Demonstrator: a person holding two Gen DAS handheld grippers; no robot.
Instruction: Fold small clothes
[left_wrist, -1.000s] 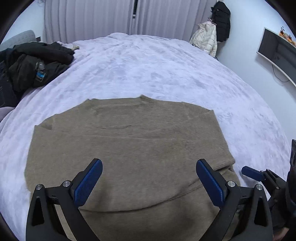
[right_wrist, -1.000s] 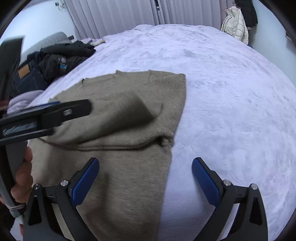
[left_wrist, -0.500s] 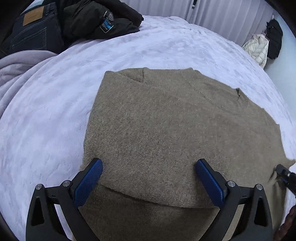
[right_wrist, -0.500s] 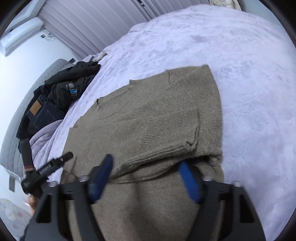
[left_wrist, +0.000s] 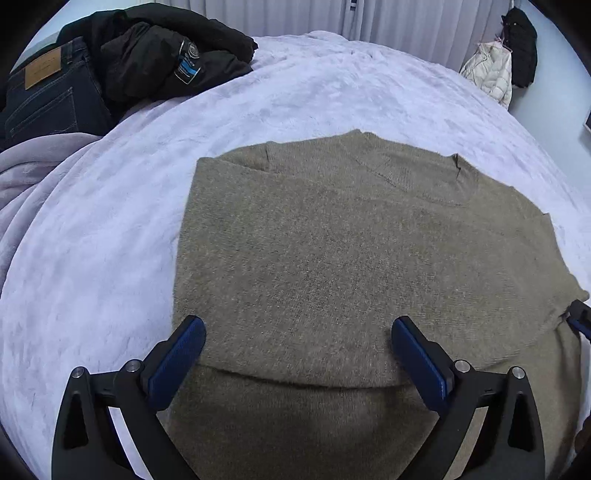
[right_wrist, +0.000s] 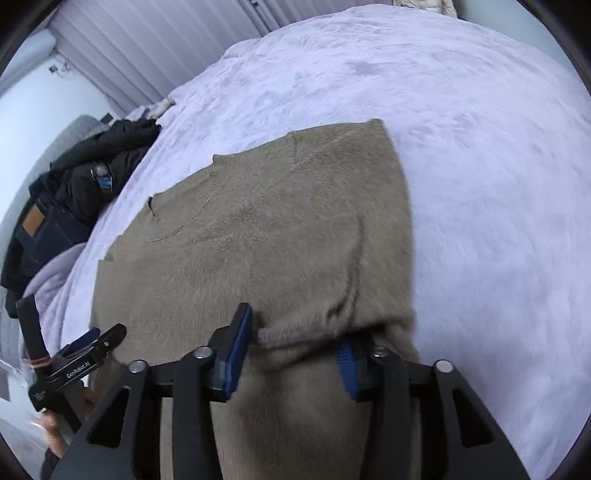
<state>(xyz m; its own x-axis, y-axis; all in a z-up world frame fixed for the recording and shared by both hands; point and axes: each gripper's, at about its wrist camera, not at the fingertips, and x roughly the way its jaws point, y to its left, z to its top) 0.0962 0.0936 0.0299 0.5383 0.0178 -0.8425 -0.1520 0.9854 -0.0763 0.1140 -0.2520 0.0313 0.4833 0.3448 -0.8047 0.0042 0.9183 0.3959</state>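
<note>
A wide bed under a pale lilac fleece blanket (left_wrist: 332, 85) fills the room, with grey curtains (right_wrist: 155, 40) behind it. The left gripper (left_wrist: 297, 354) hangs over the near part of the brown sweater (left_wrist: 369, 258) with its blue pads spread wide and nothing between them; a second ago it looked at the sweater from further right, and it has since swung over toward the garment's left edge. The right gripper (right_wrist: 291, 354) has a bunched fold of the sweater's folded-in right side between its pads, and its jaws are opening; a second ago they stood wide over bare blanket beside the hem, then half a second ago they had pinched in on the knit. The sweater lies flat on the blanket, neckline away from the person, both sleeves folded in across the body. Beyond it, at the far left, a black jacket (left_wrist: 162, 55) and dark jeans (left_wrist: 48, 99) are heaped.
</note>
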